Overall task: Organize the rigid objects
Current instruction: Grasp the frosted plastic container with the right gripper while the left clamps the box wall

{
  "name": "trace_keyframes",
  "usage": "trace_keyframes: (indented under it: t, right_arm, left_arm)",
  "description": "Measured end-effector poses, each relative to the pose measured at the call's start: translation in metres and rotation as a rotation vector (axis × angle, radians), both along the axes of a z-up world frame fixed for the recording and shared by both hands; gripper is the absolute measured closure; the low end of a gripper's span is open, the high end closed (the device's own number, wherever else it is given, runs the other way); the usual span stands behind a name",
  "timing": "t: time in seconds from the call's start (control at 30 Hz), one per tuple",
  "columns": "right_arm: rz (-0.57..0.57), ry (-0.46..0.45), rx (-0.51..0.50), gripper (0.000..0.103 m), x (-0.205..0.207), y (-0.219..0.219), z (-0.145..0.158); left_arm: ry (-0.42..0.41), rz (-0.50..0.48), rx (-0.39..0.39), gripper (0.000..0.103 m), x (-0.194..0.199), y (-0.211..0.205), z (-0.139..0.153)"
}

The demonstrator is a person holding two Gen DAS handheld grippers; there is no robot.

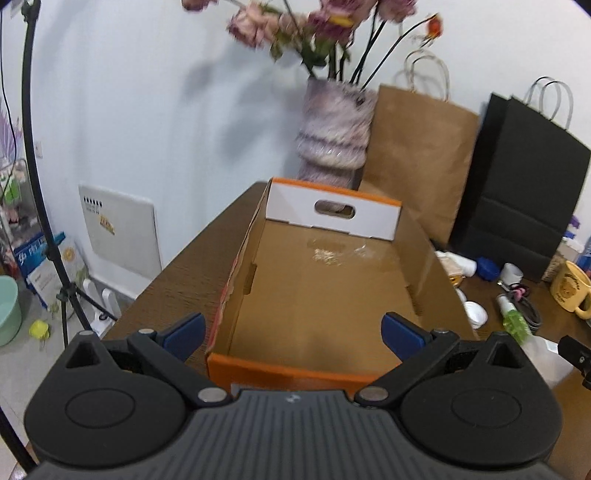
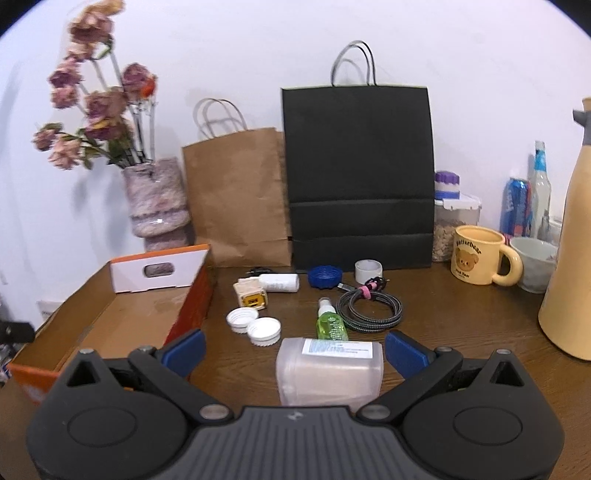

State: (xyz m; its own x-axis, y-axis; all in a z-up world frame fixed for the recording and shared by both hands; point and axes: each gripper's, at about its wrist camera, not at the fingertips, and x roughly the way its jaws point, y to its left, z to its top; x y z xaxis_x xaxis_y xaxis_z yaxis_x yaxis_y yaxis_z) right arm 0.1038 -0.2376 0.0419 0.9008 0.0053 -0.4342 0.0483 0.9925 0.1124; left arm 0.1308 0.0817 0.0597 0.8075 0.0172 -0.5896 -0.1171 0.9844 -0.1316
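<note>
Right gripper (image 2: 294, 350) spread wide, translucent rectangular plastic bottle (image 2: 328, 373) lying between the fingers, seemingly untouched. Could slip if pinched off-centre, knocking the small green spray bottle (image 2: 330, 322) just ahead. Left gripper (image 1: 293, 336) likewise spread, empty, above the open orange-edged cardboard box (image 1: 317, 295).

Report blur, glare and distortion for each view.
Left wrist view: flowers and vase smeared with motion blur, glare patch on the cardboard box floor, fisheye bending the lamp stand. Right wrist view: sharper overall, black bag crisp, dark vignette in the corners.
</note>
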Motion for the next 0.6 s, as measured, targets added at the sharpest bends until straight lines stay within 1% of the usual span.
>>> trace_keyframes:
  t: [0.1, 0.27, 0.43, 0.53, 0.6]
  right_arm:
    - [-0.035, 0.019, 0.005, 0.0, 0.016, 0.001, -0.007]
    - [-0.078, 0.05, -0.013, 0.0, 0.035, 0.004, -0.02]
    - [-0.104, 0.068, -0.061, 0.0, 0.05, 0.009, -0.032]
    - [-0.115, 0.063, -0.089, 0.0, 0.057, 0.011, -0.034]
    - [-0.122, 0.063, -0.096, 0.0, 0.061, 0.011, -0.037]
  left_arm:
    - [0.035, 0.023, 0.011, 0.0, 0.018, 0.005, -0.005]
    - [0.077, 0.027, -0.065, 0.0, 0.045, 0.021, -0.009]
    - [0.14, 0.079, -0.052, 0.0, 0.077, 0.029, -0.009]
    - [0.146, 0.093, -0.054, 0.0, 0.093, 0.038, -0.01]
    - [0.165, 0.097, -0.063, 0.0, 0.105, 0.045, -0.012]
